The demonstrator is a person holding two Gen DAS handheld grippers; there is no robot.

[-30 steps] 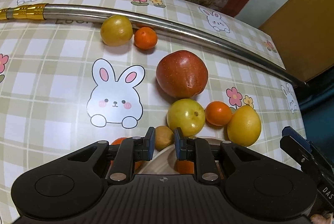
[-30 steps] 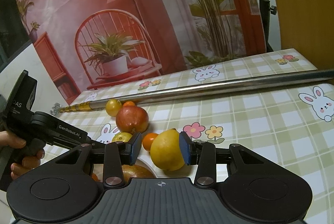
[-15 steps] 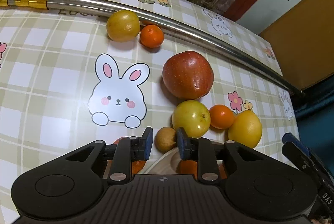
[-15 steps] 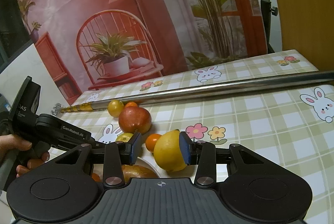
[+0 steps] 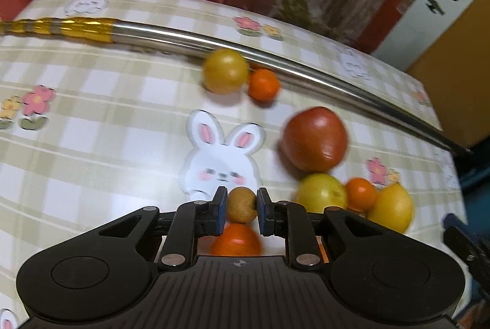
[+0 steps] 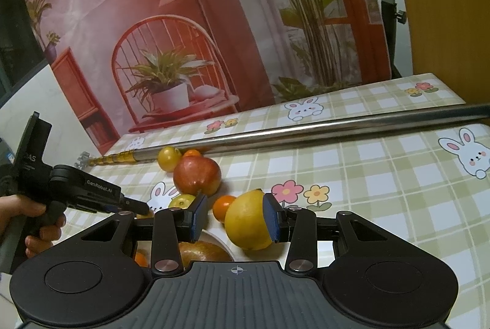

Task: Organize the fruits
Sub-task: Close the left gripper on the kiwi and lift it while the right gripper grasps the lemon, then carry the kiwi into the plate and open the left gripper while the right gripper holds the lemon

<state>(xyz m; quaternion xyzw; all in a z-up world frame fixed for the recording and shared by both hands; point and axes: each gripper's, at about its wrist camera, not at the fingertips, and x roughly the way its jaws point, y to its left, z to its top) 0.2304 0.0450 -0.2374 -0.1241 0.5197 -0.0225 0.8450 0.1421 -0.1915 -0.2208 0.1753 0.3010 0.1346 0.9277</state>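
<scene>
Since half a second ago the left gripper [image 5: 242,209] has closed on the small brown fruit [image 5: 242,204], low in the centre of its view, above an orange [image 5: 235,240]. Right gripper [image 6: 235,217] stands released around the lemon [image 6: 248,220], only its right pad touching. Red apple [image 6: 197,175] sits left of centre; pole [image 6: 306,134] crosses the table [image 6: 398,191].

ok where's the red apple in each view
Left wrist: the apple sits right of centre, above the yellow-green fruit.
Right wrist: the apple sits left of centre, beyond the open tool's left pad.
Shared landmark: the steel pole lying across the cloth behind it.
</scene>
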